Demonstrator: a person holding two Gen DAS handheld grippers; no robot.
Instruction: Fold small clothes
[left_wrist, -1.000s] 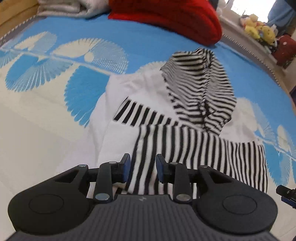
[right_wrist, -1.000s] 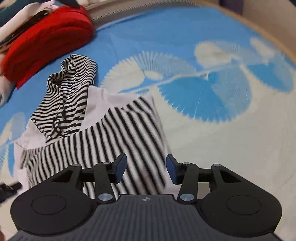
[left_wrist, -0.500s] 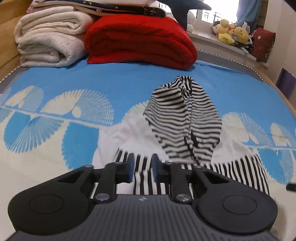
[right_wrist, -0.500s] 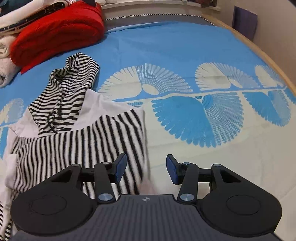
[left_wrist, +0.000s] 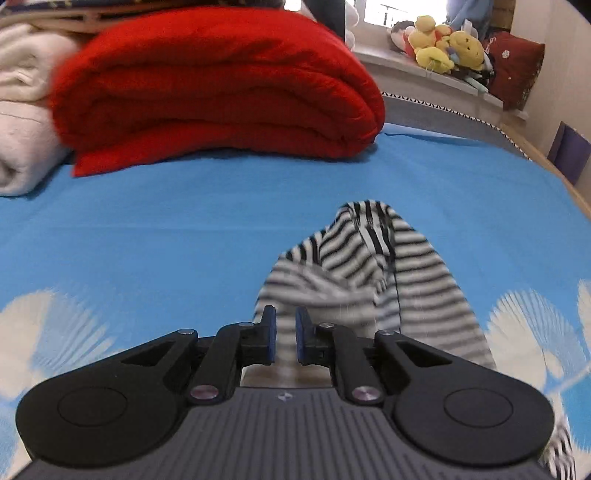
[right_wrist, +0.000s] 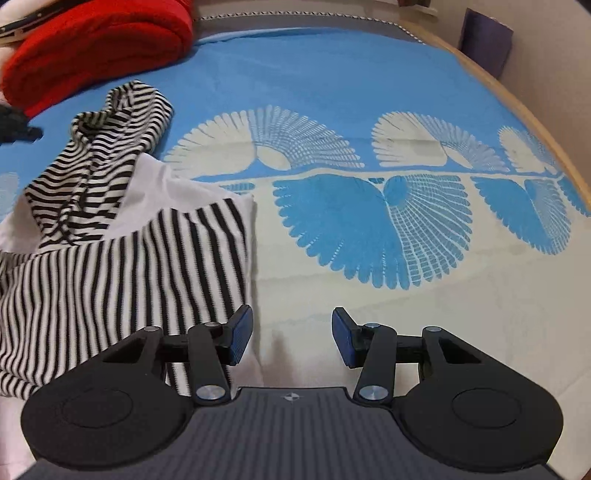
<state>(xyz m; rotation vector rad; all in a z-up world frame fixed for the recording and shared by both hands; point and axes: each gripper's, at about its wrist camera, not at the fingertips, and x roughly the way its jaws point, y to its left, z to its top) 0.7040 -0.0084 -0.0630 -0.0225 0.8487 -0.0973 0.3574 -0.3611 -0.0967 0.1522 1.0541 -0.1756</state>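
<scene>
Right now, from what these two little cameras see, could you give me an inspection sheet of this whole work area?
Surface: bed sheet, blue with white fan patterns.
Job's things: striped hoodie lying on the sheet, hood toward the blankets.
Clutter: folded red blanket and white blanket at the far end.
Grippers: left gripper jaws nearly together with striped cloth in the gap, grip unclear; right gripper open, empty, at the hoodie's edge.
Cables: nothing seen.
Surroundings: stuffed toys on a window ledge, wooden bed frame, dark red cushion.
</scene>
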